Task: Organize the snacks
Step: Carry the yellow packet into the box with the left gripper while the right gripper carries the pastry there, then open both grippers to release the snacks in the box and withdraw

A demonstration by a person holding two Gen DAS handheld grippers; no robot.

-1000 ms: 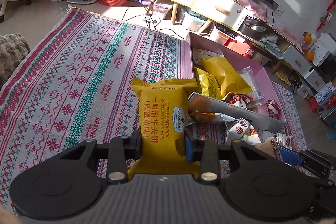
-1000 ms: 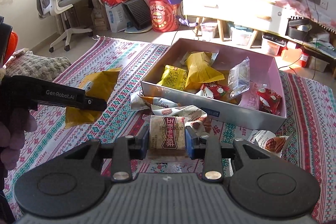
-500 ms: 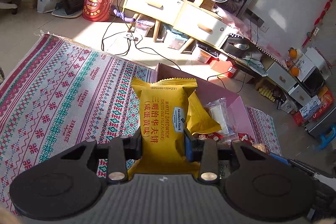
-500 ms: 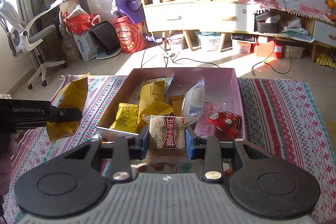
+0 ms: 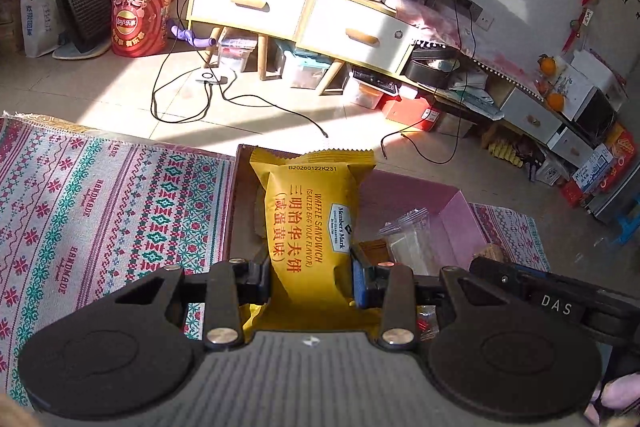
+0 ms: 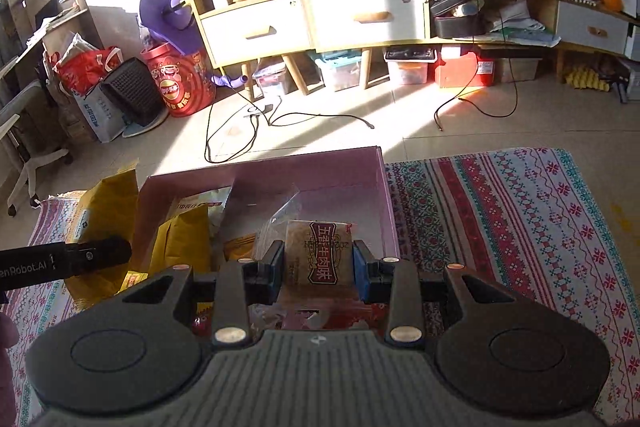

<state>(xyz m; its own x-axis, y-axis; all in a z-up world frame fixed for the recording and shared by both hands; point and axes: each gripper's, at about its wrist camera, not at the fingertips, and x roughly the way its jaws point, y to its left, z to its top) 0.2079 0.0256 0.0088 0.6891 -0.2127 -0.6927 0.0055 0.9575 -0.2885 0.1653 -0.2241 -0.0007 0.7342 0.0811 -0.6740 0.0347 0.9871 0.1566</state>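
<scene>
Left wrist view shows the left claw (image 5: 311, 277) pinching a yellow waffle sandwich packet (image 5: 310, 227) above the pink box (image 5: 452, 211), while the right claw (image 6: 319, 269) grips a beef snack packet (image 6: 320, 259) over the same box.

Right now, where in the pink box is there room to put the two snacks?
The pink box looks bare along its far wall and right side, beyond the clear packet. Its left side is crowded with yellow bags.

Glossy foil-like waffle packet (image 5: 312, 227), woven rug (image 5: 100, 211), probably cardboard box (image 6: 312, 171)
</scene>
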